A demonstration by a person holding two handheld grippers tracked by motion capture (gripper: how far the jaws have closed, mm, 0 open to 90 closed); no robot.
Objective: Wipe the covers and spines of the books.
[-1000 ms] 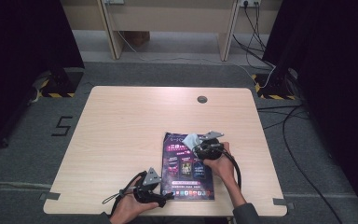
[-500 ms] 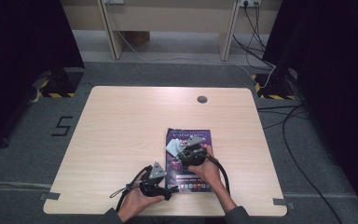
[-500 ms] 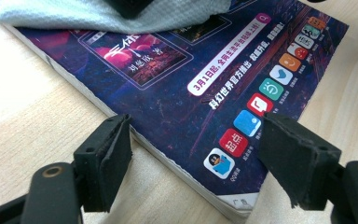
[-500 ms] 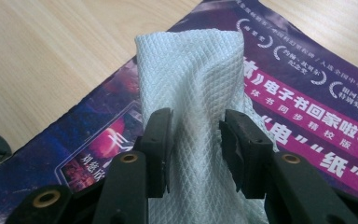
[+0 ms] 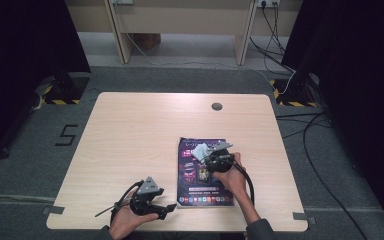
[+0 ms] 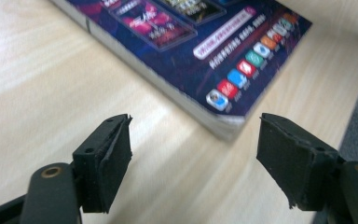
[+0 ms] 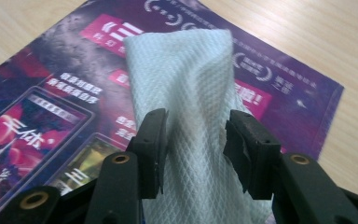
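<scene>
A purple magazine point(image 5: 205, 187) lies flat on the wooden table point(image 5: 130, 135), right of centre. My right gripper point(image 5: 207, 156) rests over its upper half, shut on a crumpled white cloth point(image 5: 199, 151). In the right gripper view the cloth point(image 7: 186, 70) is pinched between the pads point(image 7: 151, 140) and drapes onto the magazine cover point(image 7: 37, 116); the jaws have just eased open a little around it. My left gripper point(image 5: 167, 210) stands open by the table's front edge, just left of the magazine's near corner point(image 6: 228, 121). Nothing is between the jaws of this left gripper point(image 6: 193, 140).
A round cable hole point(image 5: 217, 106) sits at the table's far edge. Cables point(image 5: 300, 125) run over the grey floor at the right. A taped "5" point(image 5: 67, 135) marks the floor at the left. Bare wood stretches across the table's left and far parts.
My right gripper slid the cloth toward the near left over the cover, then back toward the far edge. My left gripper drew back to the left, away from the magazine's corner.
</scene>
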